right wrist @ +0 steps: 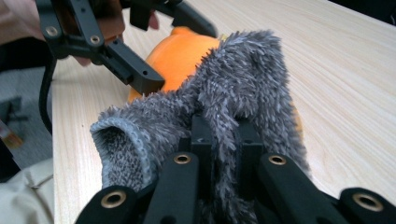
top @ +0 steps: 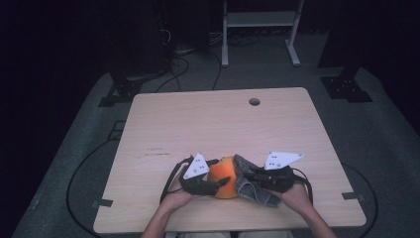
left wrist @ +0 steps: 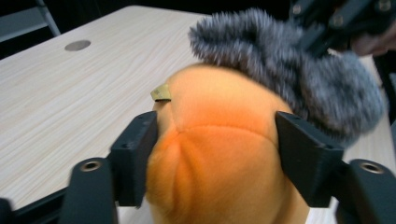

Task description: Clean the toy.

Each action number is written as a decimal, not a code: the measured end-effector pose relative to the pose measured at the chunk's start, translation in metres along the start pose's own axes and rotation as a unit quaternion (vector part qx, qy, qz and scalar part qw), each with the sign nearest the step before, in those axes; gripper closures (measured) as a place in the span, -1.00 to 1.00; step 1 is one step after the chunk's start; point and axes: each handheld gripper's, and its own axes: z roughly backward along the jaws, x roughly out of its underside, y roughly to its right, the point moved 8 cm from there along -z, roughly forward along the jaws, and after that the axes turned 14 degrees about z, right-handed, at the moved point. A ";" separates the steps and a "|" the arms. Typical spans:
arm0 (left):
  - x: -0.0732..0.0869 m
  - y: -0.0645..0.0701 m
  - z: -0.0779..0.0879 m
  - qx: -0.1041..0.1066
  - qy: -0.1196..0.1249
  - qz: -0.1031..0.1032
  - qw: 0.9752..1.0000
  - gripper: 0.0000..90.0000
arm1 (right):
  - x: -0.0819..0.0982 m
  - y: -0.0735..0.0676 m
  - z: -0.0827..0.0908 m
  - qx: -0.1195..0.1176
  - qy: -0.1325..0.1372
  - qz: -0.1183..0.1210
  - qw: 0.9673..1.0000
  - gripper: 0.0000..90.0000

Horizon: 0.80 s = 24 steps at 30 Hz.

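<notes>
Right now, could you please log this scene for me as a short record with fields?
Surface: wooden table with a round hole near the far edge
Orange item: plush ball
Grey item: fuzzy fabric piece, draped against the ball
Left gripper: jaws clamped on the ball's two sides
Right gripper: jaws pinching a fold of the fabric
Location: near edge of table, by the person's hands

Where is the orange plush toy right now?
The orange plush toy sits near the table's front edge in the high view, clamped in the left gripper, with the grey fuzzy cloth held by the right gripper against its right side.
</notes>
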 end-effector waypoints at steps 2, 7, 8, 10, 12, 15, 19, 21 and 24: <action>0.003 -0.002 0.002 -0.005 -0.006 -0.009 1.000 -0.20 | 0.006 0.006 0.001 0.006 0.000 -0.012 1.000 0.81; 0.006 -0.001 0.001 0.000 -0.009 -0.014 1.000 -0.14 | 0.023 0.020 0.006 0.007 -0.007 -0.054 0.999 0.81; 0.005 -0.001 0.001 -0.002 -0.011 -0.019 1.000 -0.14 | 0.022 0.021 0.008 0.007 -0.001 -0.053 0.999 0.81; 0.004 0.001 0.000 0.000 -0.011 -0.019 1.000 -0.16 | 0.019 0.019 0.007 0.002 0.007 -0.055 0.998 0.81; 0.000 0.000 0.001 0.014 -0.007 0.009 1.000 -0.31 | 0.019 0.017 0.004 0.001 0.003 -0.054 0.999 0.81; -0.005 -0.002 -0.002 0.021 -0.018 0.060 0.998 -0.74 | 0.020 0.016 0.001 -0.004 0.000 -0.052 0.999 0.81; -0.001 0.002 -0.008 0.008 -0.029 0.026 0.999 -0.43 | 0.019 0.011 0.002 0.000 -0.012 -0.034 0.999 0.81; 0.000 0.003 -0.007 0.000 -0.027 0.007 1.000 -0.25 | 0.017 0.012 0.005 -0.001 -0.008 -0.036 0.999 0.81; -0.005 0.007 -0.007 -0.009 -0.006 -0.021 1.000 -0.14 | 0.007 0.014 0.009 -0.002 0.015 -0.035 0.999 0.81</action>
